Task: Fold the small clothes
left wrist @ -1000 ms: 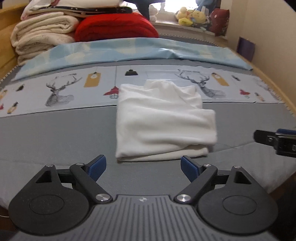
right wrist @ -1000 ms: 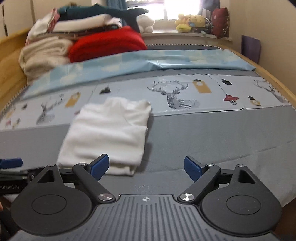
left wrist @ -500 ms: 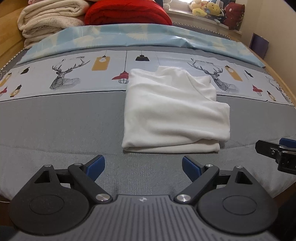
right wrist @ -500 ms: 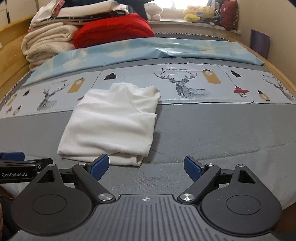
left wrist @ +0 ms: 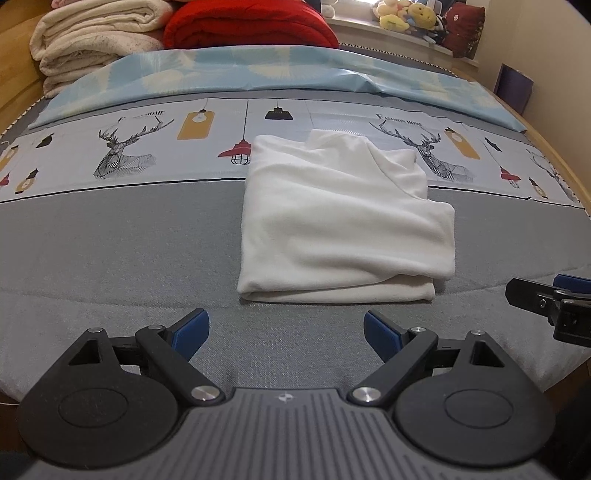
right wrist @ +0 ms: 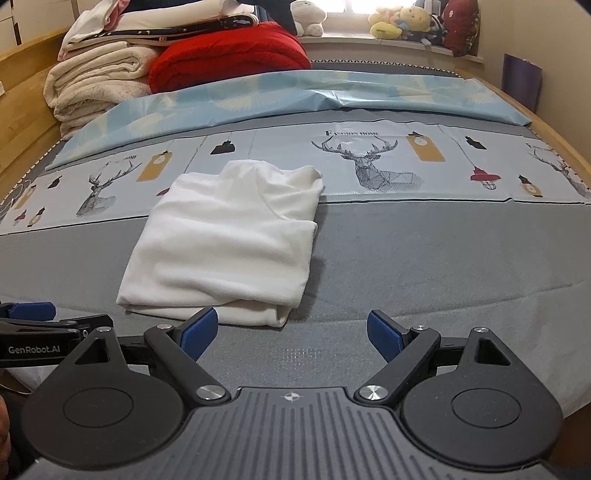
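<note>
A: Where does the white garment (left wrist: pixel 343 218) lie?

B: Folded into a rough rectangle on the bed (left wrist: pixel 110 236), straddling the line where the grey cover meets the printed band (left wrist: pixel 129 147) of deer and lamps. Its thick folded edge faces both cameras.

A: And the left gripper (left wrist: pixel 286 330)?

B: Its jaws stand wide apart, holding nothing. The garment sits just ahead of the blue fingertips (left wrist: pixel 192 328), roughly centred between them, with a strip of grey cover separating cloth from tips.

A: The right gripper (right wrist: pixel 291 332)?

B: Also spread wide and empty. From its camera the garment (right wrist: pixel 229 243) lies ahead and to the left; the near right corner of the cloth comes close to the left-hand blue fingertip (right wrist: pixel 199 330). Whether that tip touches the cloth I cannot tell, since it overlaps the edge in the picture.

A: Do the grippers see each other?

B: Yes, each shows at the side edge of the other's view, flanking the garment's near edge.

A: What is behind?

B: A light blue sheet (left wrist: pixel 258 70), then cream blankets (left wrist: pixel 92 33) and a red blanket (left wrist: pixel 247 26) stacked at the far end.
</note>
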Demonstrator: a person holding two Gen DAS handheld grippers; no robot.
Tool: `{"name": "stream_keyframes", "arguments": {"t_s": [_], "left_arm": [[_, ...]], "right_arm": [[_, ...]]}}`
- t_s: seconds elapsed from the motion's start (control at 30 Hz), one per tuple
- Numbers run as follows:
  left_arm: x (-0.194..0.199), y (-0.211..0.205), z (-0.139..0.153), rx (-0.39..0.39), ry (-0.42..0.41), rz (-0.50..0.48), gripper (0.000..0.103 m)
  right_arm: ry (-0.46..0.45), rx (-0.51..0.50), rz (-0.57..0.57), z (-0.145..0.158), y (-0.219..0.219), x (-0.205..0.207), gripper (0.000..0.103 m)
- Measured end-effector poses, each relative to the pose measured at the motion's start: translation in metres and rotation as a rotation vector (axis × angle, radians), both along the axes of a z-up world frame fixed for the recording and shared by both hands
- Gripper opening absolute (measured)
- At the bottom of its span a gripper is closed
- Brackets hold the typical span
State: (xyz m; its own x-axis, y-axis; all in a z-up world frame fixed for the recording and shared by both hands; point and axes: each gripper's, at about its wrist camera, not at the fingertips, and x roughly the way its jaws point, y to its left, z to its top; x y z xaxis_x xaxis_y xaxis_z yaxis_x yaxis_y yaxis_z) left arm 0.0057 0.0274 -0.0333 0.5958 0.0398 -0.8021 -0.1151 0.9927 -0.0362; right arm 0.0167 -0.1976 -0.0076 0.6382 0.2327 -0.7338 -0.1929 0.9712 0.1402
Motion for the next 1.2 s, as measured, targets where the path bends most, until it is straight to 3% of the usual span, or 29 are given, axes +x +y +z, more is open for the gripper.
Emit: {"name": "stream_keyframes", "arguments": {"t_s": [1.2], "left_arm": [[0.0014,0.0004,0.0009,-0.016,-0.006,-0.006,0.094]], "right_arm": [[0.012,-0.011,0.02,-0.0027,0.0047,0.0012,0.089]]}}
